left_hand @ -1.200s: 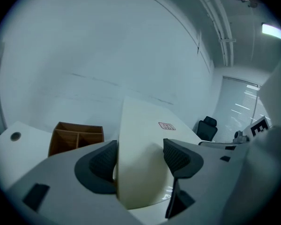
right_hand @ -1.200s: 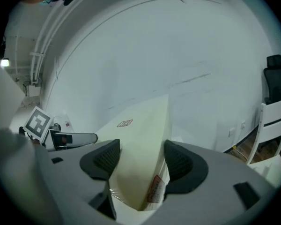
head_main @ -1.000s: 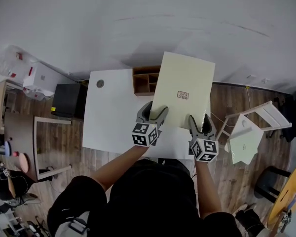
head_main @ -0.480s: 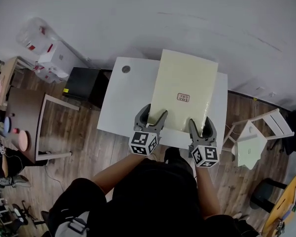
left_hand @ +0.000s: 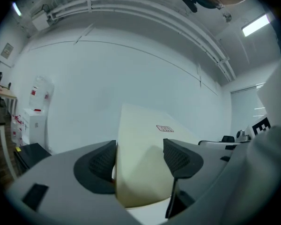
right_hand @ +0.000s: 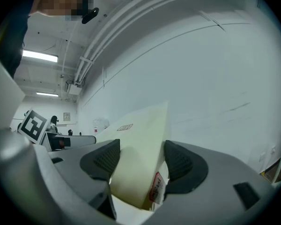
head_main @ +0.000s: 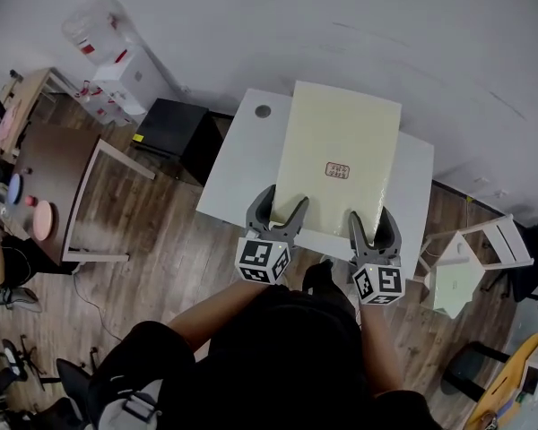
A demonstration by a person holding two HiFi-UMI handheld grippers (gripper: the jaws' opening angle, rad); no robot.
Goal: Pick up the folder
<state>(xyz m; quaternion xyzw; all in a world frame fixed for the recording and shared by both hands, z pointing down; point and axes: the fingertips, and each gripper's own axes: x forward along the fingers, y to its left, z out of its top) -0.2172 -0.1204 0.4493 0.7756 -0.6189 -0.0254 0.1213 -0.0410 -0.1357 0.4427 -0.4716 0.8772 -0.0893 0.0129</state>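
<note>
Cream card is what we are seeing between both pairs of jaws; the folder (head_main: 341, 146) is hanging over the white table (head_main: 235, 182), its near edge towards us and its far edge reaching to about the tabletop's far edge, with a small red-printed label (head_main: 337, 170) facing up on its cover. We are holding it by the two near corners; the left gripper (head_main: 285, 197) is straddling the near-left corner and the right gripper (head_main: 368, 215) the near-right corner. In the left gripper view the jaws are standing partly apart with the folder filling the gap and one pad bearing on its edge; in the right gripper view the jaws are likewise pinching the folder, and something with red print is showing at its underside by one pad. Both gripper views are showing the folder tilting up and away towards the wall, so we are judging it to be off the tabletop already; the lift itself seems to be the step in hand. The next move, as we are reading it, is calling for both grippers to rise together and level, with even pressure, so the thin card is neither twisting nor slipping out; a black cabinet (head_main: 172, 131) is standing just beside the table's left edge.
</note>
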